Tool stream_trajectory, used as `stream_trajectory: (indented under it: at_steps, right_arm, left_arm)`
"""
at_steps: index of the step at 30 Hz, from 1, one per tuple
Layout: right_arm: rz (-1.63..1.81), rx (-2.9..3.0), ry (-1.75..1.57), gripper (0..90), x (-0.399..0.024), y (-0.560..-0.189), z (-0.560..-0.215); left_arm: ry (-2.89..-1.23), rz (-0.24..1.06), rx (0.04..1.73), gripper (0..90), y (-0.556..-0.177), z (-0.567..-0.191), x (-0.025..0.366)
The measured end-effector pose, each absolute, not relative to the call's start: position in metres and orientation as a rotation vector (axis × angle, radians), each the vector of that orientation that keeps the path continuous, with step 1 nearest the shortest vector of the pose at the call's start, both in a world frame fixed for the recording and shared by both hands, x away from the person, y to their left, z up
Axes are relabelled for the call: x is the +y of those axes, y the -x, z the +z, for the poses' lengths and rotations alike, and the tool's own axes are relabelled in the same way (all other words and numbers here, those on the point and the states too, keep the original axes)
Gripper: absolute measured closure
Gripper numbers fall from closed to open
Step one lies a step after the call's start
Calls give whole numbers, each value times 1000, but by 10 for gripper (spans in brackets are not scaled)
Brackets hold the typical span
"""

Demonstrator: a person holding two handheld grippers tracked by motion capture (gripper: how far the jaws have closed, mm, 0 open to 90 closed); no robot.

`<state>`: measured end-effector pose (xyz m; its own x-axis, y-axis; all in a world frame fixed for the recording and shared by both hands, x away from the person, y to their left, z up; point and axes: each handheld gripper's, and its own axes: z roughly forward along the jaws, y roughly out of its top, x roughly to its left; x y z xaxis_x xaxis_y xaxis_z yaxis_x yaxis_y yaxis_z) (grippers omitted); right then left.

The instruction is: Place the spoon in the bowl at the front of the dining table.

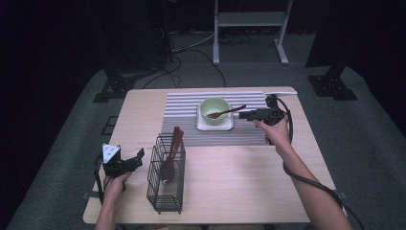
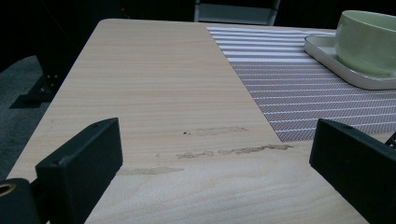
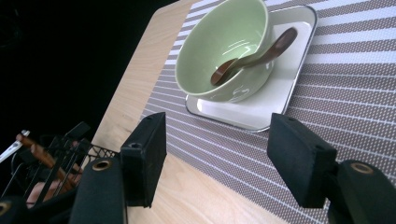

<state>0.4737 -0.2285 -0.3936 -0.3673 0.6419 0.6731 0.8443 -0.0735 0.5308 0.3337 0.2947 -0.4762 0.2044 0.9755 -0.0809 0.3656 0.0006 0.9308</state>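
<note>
We have the wooden spoon (image 1: 226,113) resting in the green bowl (image 1: 214,109) on the white tray (image 1: 215,125) near the bench's (image 1: 239,191) far edge. Our right hand-held gripper (image 1: 245,115) stands apart, empty, just beside its handle; the left hand-held gripper (image 1: 139,157) waits apart near the left edge. Next we judge another utensil from the wire caddy (image 1: 166,187) needs fetching.

Light wood-grain table (image 1: 230,191), rectangular with rounded corners, standing on grey carpet. Striped grey-and-white placemat (image 1: 186,129) lies flat across the far middle of the top, its far edge close to the table's far edge. Black wire cutlery basket (image 1: 165,184) stands upright directly on the bare wood, near side, left of centre, just in front of the mat's near left corner. Scuff marks (image 2: 224,151) on the wood beside the mat's corner.
</note>
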Motion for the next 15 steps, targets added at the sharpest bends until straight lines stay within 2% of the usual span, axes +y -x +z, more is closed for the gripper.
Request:
stream_trajectory:
  at_steps: [15]
  right_arm:
    - [-1397,-1980,1583,347,-237,-451,-412]
  left_arm:
    - [-1539,819,1320,17,-334,-476,294]
